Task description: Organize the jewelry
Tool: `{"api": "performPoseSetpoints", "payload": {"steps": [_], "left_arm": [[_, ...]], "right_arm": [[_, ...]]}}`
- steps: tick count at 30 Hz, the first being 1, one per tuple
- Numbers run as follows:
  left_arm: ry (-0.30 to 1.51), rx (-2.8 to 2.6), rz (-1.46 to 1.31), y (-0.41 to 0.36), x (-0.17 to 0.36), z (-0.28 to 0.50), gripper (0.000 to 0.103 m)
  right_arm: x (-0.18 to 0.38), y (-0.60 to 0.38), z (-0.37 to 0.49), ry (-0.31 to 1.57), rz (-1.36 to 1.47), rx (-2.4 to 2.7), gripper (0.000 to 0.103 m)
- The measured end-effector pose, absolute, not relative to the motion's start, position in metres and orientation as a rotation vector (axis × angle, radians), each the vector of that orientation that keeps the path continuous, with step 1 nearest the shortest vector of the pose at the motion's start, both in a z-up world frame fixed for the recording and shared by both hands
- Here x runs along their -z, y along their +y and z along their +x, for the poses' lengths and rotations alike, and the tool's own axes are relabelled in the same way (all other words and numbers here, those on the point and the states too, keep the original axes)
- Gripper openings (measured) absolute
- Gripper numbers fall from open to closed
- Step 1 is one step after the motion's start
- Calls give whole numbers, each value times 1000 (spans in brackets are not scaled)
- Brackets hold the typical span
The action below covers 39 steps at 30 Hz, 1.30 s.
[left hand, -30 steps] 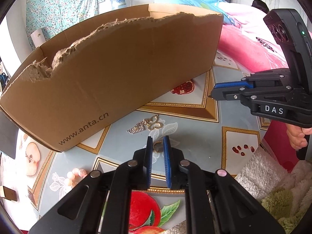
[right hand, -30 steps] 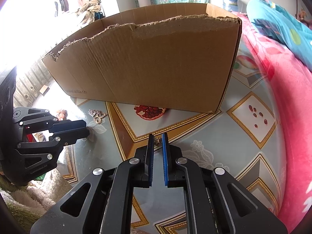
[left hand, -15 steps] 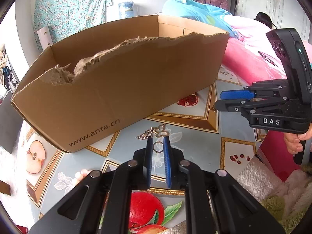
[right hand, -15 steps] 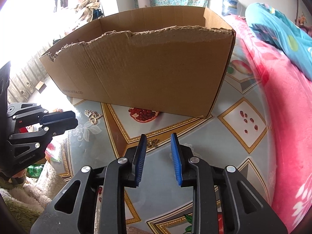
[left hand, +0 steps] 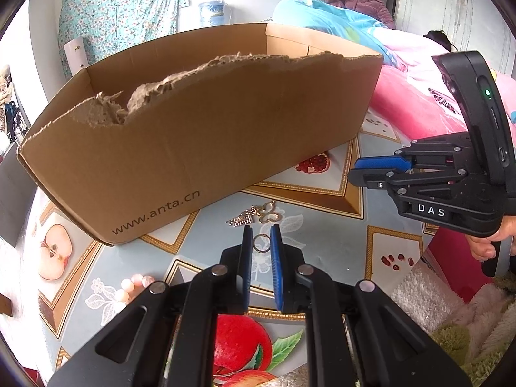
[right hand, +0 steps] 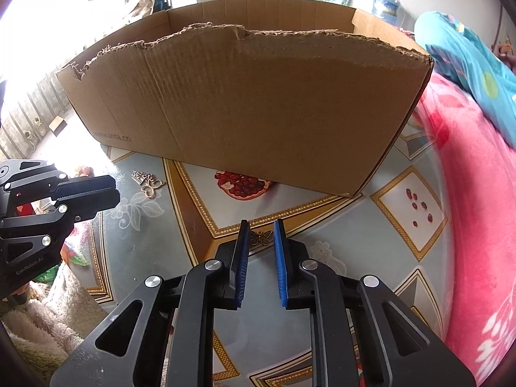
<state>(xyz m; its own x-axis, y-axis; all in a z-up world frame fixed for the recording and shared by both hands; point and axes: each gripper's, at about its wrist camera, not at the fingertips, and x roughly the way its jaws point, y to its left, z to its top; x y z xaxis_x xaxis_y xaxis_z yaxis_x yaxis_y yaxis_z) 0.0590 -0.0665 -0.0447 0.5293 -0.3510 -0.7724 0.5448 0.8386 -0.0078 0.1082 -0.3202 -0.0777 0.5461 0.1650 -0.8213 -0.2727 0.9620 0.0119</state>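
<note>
your left gripper [left hand: 261, 233] points down at the table [left hand: 322, 242], jaws narrow, and one small ring [left hand: 260, 244] sits between the blue pads; i cannot tell if they really pinch it. just beyond it lies one gold charm cluster [left hand: 258, 216], near the torn cardboard box [left hand: 200, 135]. one pink bead bracelet [left hand: 133, 285] lies at the left. your right gripper [right hand: 261, 229] is also tilted down, its jaws have just been closing, still apart, with one butterfly charm [right hand: 261, 237] between the tips, not pressed. your right hand [left hand: 487, 242] holds the handle.
</note>
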Motion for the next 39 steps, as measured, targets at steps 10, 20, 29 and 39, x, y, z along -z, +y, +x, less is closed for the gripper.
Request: {"api": "performPoseSetpoints", "payload": {"steps": [10, 20, 29, 39], "left_arm": [[848, 540, 247, -66, 43, 56, 10], [829, 533, 242, -66, 37, 52, 10], [738, 580, 194, -59, -4, 40, 10], [576, 619, 152, -49, -76, 73, 10]], "right_arm": [[72, -316, 113, 979, -55, -257, 6], [61, -339, 106, 961, 16, -264, 6], [11, -337, 83, 853, 21, -327, 6], [-58, -320, 122, 647, 15, -449, 6]]}}
